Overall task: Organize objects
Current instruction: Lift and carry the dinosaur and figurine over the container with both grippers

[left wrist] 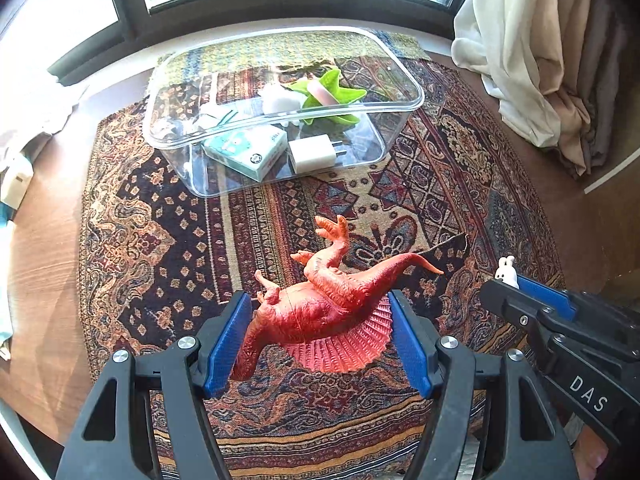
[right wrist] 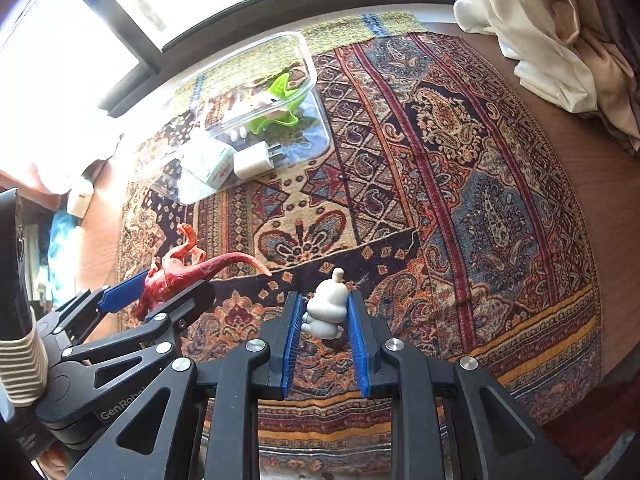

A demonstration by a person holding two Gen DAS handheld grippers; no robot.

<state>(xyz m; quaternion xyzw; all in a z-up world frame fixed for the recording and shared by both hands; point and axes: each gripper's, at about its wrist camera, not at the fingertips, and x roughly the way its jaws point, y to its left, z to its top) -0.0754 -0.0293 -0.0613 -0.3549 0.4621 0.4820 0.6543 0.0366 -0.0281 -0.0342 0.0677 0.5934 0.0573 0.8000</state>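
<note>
My left gripper (left wrist: 320, 312) is shut on a red toy dinosaur (left wrist: 320, 304), which lies on its side between the blue pads above the patterned rug; it also shows in the right wrist view (right wrist: 180, 272). My right gripper (right wrist: 324, 312) is shut on a small white figurine (right wrist: 326, 308), also seen at the right of the left wrist view (left wrist: 506, 272). A clear plastic bin (left wrist: 280, 108) stands at the far side of the rug and holds a green toy (left wrist: 328, 92), a white charger (left wrist: 314, 154) and a small box (left wrist: 250, 152).
A patterned rug (right wrist: 460, 168) covers a wooden table (right wrist: 612, 200). A window frame (left wrist: 280, 4) runs behind the bin. Cream curtains (left wrist: 532, 60) hang at the far right. White and blue items (left wrist: 16, 184) lie at the left edge.
</note>
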